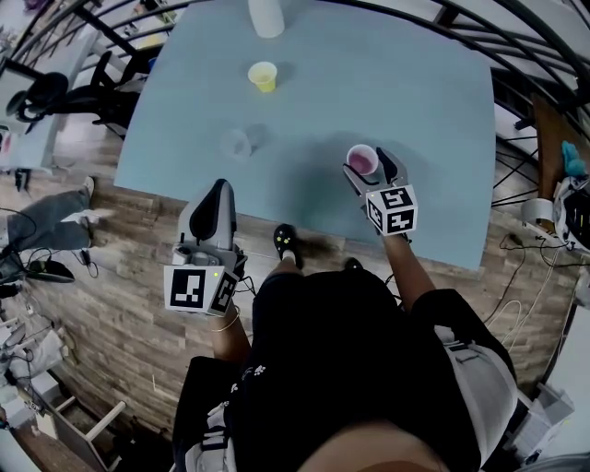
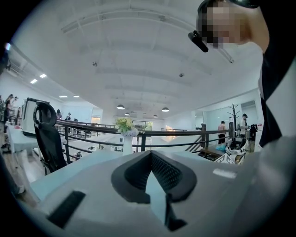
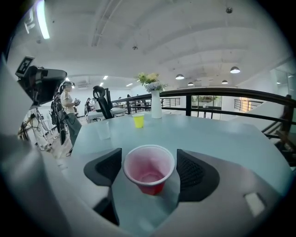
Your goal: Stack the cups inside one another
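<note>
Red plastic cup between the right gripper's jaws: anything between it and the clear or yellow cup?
Nothing visible. Only bare pale-blue tabletop lies between the red plastic cup and the clear plastic cup, or the small yellow cup farther back. The white vase stands beyond both.

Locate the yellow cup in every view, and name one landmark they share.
Head view: yellow cup at upper centre, just below the white vase.
Left gripper view: not in it.
Right gripper view: centre-left, just left of the vase.
Shared landmark: the white vase, in all three.
</note>
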